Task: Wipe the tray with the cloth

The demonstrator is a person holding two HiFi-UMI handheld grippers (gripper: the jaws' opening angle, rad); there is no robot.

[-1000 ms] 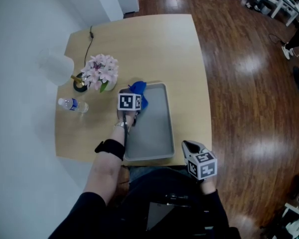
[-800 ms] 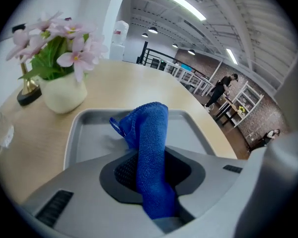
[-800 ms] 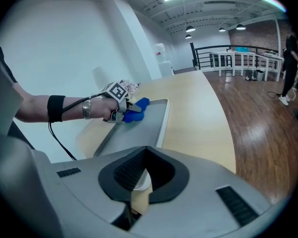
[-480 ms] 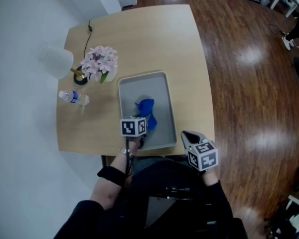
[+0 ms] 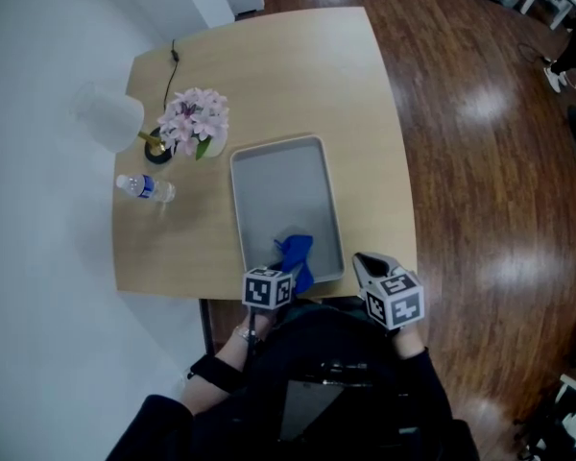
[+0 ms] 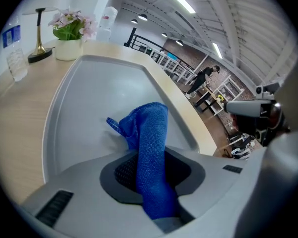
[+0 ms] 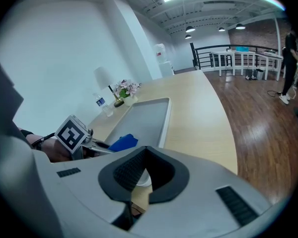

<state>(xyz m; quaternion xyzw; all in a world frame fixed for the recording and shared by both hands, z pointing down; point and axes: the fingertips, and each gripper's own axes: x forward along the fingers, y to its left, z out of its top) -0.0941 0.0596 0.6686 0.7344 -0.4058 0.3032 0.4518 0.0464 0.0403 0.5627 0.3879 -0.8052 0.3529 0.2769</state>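
1. The left tongs (image 5: 284, 269) are closed on the blue cloth (image 5: 297, 254). The cloth is pinched between both jaws, and its free end comes out in front of them in a folded bunch.
2. The cloth lies on the floor of the grey tray (image 5: 284, 141), in the end nearest to the person and toward the right rim. The rest of the tray floor is bare.
3. The right tongs (image 5: 362, 261) are closed, the jaw tips are together and nothing is between them. They are held over the near edge of the counter (image 5: 288, 65), just beside the near right corner of the tray. I cannot tell if they touch anything.
4. The tray lies lengthwise on the light wooden counter, with its near end at the counter edge.
5. To the left of the tray's far end stands a pot of pink flowers (image 5: 197, 123). Next to it are a lamp (image 5: 110, 121) with a white shade and a brass foot, and a water bottle (image 5: 144, 188) lying on its side.
6. Around the counter there is a dark wooden floor (image 5: 490, 161).
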